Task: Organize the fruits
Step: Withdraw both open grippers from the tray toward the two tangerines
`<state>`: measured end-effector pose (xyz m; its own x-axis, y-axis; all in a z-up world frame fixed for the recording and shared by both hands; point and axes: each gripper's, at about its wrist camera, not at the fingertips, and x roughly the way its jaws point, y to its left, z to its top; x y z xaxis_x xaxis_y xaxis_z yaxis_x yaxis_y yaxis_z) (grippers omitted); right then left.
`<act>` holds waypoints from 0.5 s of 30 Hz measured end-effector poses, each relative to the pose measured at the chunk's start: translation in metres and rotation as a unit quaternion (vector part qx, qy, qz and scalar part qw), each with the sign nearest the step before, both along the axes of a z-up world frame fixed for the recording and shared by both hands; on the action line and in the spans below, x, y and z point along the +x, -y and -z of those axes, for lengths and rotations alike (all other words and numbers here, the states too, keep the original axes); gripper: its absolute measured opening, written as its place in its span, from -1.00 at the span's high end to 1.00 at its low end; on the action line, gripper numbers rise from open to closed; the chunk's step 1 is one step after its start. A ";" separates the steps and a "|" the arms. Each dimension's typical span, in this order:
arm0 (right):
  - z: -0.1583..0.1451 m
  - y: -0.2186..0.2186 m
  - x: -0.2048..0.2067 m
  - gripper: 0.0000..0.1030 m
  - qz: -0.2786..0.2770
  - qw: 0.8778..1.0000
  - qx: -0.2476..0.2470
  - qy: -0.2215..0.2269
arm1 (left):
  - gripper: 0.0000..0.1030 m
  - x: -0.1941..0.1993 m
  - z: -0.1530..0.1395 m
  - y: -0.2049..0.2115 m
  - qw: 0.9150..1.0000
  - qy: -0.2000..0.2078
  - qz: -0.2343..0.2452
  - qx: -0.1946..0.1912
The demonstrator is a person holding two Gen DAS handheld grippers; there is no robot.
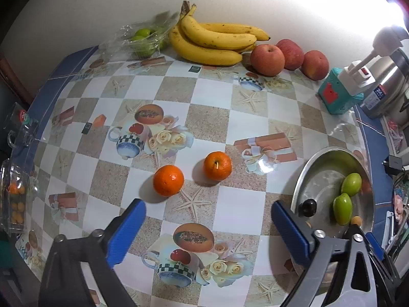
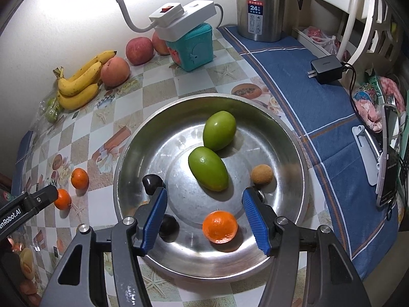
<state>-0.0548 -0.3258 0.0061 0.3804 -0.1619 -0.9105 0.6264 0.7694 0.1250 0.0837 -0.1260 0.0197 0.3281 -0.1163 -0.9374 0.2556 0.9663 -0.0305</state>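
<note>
A steel bowl (image 2: 294, 153) holds two green fruits (image 2: 208, 168), an orange (image 2: 219, 226), a small brown fruit (image 2: 262, 174) and two dark fruits (image 2: 150, 183). My right gripper (image 2: 204, 206) is open and empty, hovering over the bowl just above the orange. Two more oranges (image 1: 168, 180) (image 1: 217, 165) lie on the patterned table ahead of my left gripper (image 1: 208, 220), which is open and empty. The bowl (image 1: 319, 161) lies to its right. Bananas (image 1: 212, 43), three apples (image 1: 267, 60) and bagged green fruit (image 1: 143, 39) sit along the back wall.
A teal box (image 2: 191, 47) with a white power strip (image 2: 179, 15) on it stands behind the bowl. A steel thermos (image 2: 259, 5) and a black charger (image 2: 327, 67) are on the blue cloth at right. Clear containers (image 1: 15, 189) stand at the table's left edge.
</note>
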 end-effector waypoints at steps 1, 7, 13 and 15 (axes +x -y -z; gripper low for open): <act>0.000 0.000 0.000 -0.22 0.000 1.000 0.000 -0.001 | -1.00 0.000 0.001 -0.001 1.000 0.000 -0.002 0.001; 0.002 -0.001 0.002 -0.56 -0.005 1.000 -0.002 -0.002 | -1.00 0.000 0.004 -0.001 1.000 -0.003 -0.004 0.006; 0.003 -0.001 0.002 -0.56 -0.005 1.000 -0.003 -0.005 | -1.00 0.000 0.006 -0.001 1.000 -0.008 -0.004 0.008; 0.003 0.000 0.002 -0.56 -0.006 1.000 -0.003 -0.004 | -1.00 0.000 0.006 -0.001 1.000 -0.007 -0.004 0.009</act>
